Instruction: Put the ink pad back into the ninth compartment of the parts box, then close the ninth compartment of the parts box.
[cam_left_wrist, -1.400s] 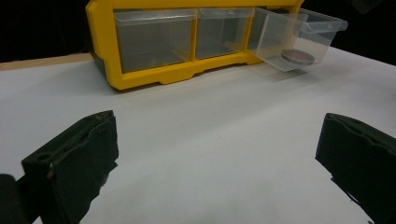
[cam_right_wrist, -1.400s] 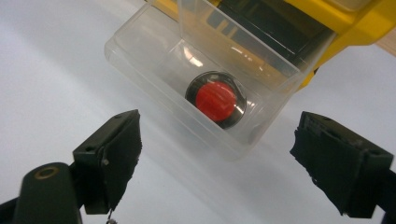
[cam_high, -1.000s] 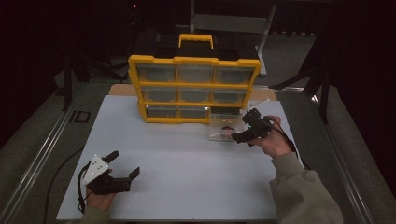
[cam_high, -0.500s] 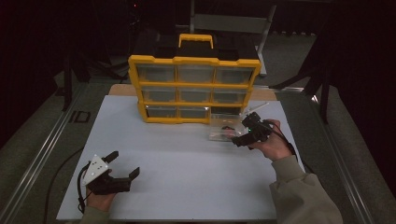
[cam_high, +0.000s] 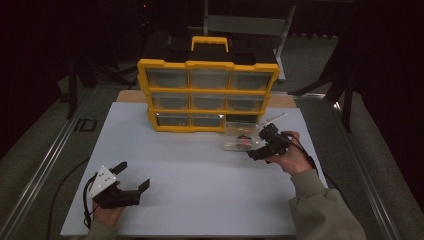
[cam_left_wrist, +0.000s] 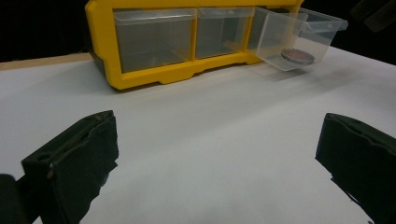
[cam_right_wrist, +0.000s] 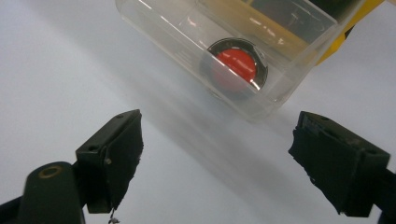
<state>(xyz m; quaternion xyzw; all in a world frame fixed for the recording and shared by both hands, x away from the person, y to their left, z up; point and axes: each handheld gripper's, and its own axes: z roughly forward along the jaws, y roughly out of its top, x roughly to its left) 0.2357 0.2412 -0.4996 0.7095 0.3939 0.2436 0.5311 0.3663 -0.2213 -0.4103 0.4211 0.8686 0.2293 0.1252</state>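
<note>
One clear plastic drawer (cam_high: 239, 137) stands pulled out of the bottom right slot of the yellow cabinet (cam_high: 207, 95), its front end resting on the white table (cam_high: 200, 180). Inside the drawer lies one round disc (cam_right_wrist: 236, 65), red in the middle with a dark rim, flat on the drawer floor near the front wall; the left gripper view shows the same disc (cam_left_wrist: 299, 55) through the clear side of the drawer (cam_left_wrist: 299, 39).

The cabinet (cam_left_wrist: 154, 46) has nine drawer slots in three rows of three, and one yellow handle (cam_high: 210, 42) on top. Eight drawers sit pushed in; their contents cannot be made out.

Two grippers are in use, one in each hand. The right gripper (cam_high: 260, 150) hovers just beside the front of the pulled-out drawer, with its jaws spread wide and holding nothing; in its own view the drawer (cam_right_wrist: 224, 56) lies just ahead of the two jaw tips, apart from both. The left gripper (cam_high: 131, 179) is low over the near left part of the table, well apart from the cabinet, jaws likewise spread wide, with nothing between them.
</note>
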